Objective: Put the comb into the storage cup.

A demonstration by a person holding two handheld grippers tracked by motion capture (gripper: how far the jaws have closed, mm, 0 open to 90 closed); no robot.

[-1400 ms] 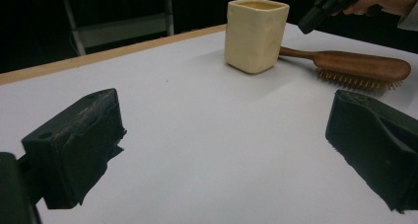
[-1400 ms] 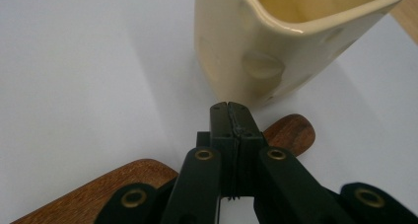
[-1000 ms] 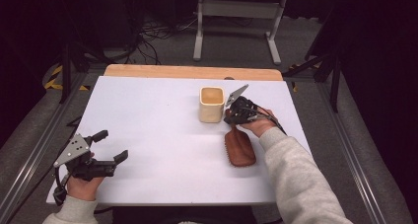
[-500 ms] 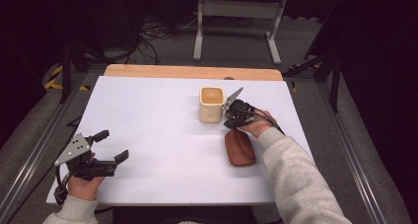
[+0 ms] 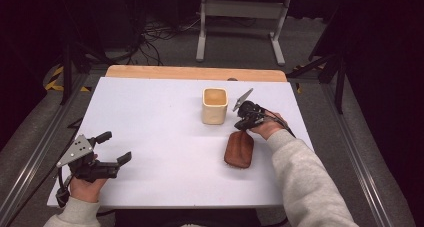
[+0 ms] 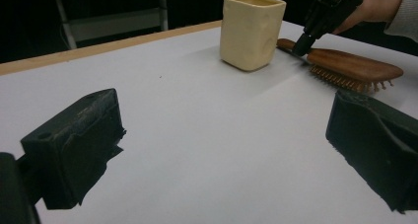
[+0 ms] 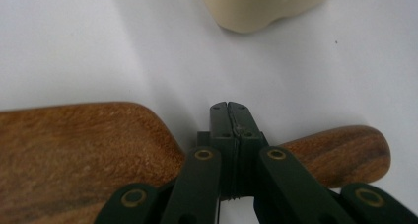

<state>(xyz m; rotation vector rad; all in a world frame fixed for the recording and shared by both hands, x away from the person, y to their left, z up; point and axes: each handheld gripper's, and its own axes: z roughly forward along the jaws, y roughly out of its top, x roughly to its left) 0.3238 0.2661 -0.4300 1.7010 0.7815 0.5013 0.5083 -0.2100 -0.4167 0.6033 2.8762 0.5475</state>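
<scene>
Two jaws of my right gripper (image 7: 229, 108) are pressed together, closed over the handle neck of the wooden hairbrush (image 7: 74, 150), which lies bristles-down on the tabletop (image 5: 150, 112) just beside the cream cup (image 5: 215, 106). My left gripper (image 5: 114, 147) rests spread and idle (well apart). Advice: lift level, confirming the narrow handle does not pivot, and clear the cup.
</scene>
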